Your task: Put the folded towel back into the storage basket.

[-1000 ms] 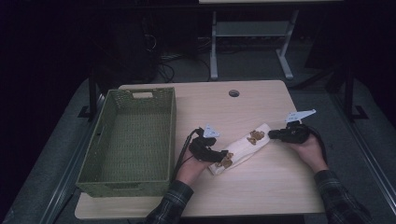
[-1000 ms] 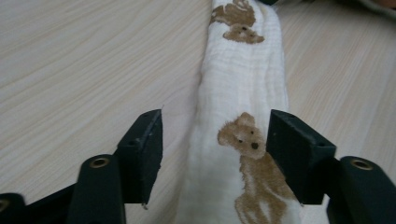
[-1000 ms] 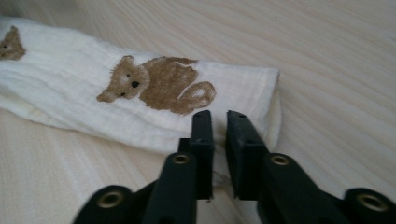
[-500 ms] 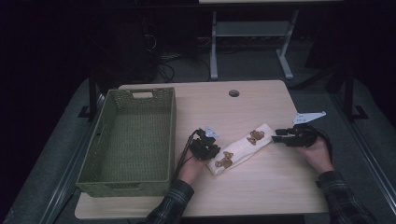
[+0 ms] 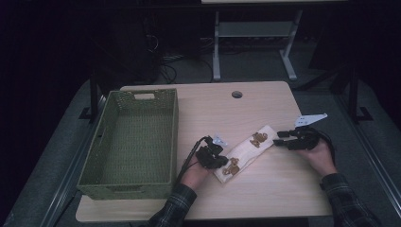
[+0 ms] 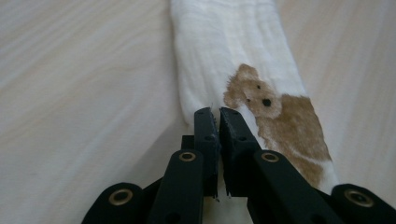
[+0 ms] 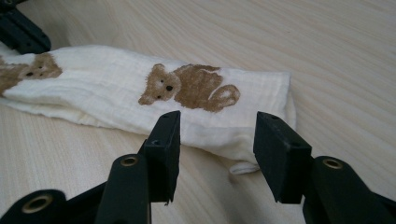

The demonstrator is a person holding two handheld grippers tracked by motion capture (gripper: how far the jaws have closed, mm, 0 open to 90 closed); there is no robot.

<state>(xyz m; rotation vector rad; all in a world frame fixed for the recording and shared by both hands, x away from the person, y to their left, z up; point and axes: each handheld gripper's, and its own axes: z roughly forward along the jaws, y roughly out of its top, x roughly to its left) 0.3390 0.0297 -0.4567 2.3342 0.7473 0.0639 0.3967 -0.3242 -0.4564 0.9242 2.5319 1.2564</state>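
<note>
Our left gripper has just clenched the cloth end; our right gripper's fingers have been opening, released, bare bench toward the near edge.

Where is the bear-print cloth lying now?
In the high view the cloth lies folded on the table, right of the green basket, between both grippers.

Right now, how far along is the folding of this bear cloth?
The cloth already lies folded into a narrow strip. The left gripper is shut on its near end; the right gripper, jaws just opening, has let go. Probably left: a further fold, then the green basket.
</note>
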